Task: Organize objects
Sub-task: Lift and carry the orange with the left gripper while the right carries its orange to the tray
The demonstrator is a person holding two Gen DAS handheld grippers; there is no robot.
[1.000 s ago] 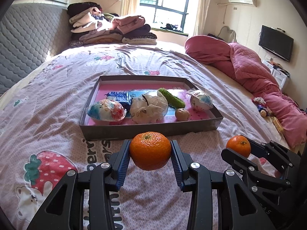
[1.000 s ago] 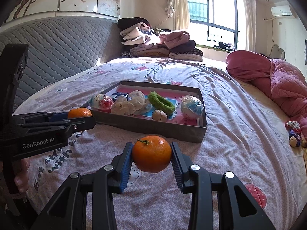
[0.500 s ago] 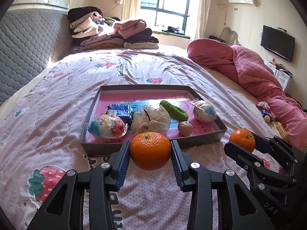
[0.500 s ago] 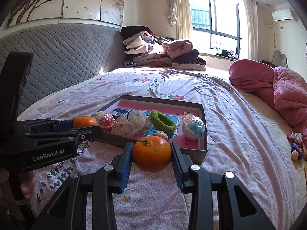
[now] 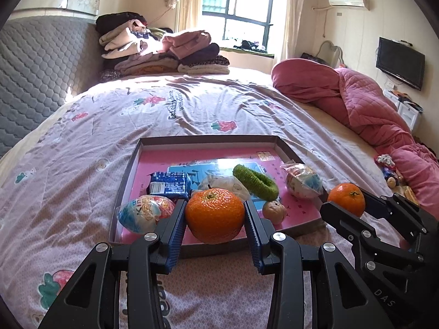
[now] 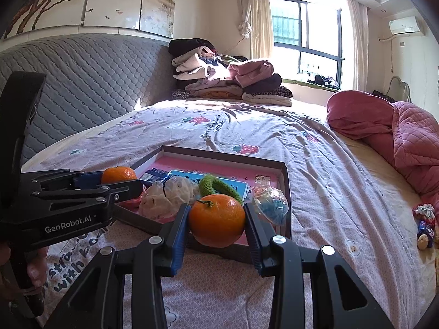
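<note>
Left wrist view: my left gripper (image 5: 214, 213) pinches one tangerine (image 5: 214, 215); right gripper (image 6: 216, 220) pinches another tangerine (image 6: 216, 219); both hang over tray (image 5: 129, 170) near edge; I judge: release low into bare pink floor, clear of snacks.

My view: bed (image 5: 82, 164) under strawberry-print sheet, grey quilted headboard (image 6: 82, 82), folded clothes pile (image 5: 164, 52), sunlit window (image 6: 307, 35), pink quilt (image 5: 370, 104), wall TV (image 5: 399, 65).
</note>
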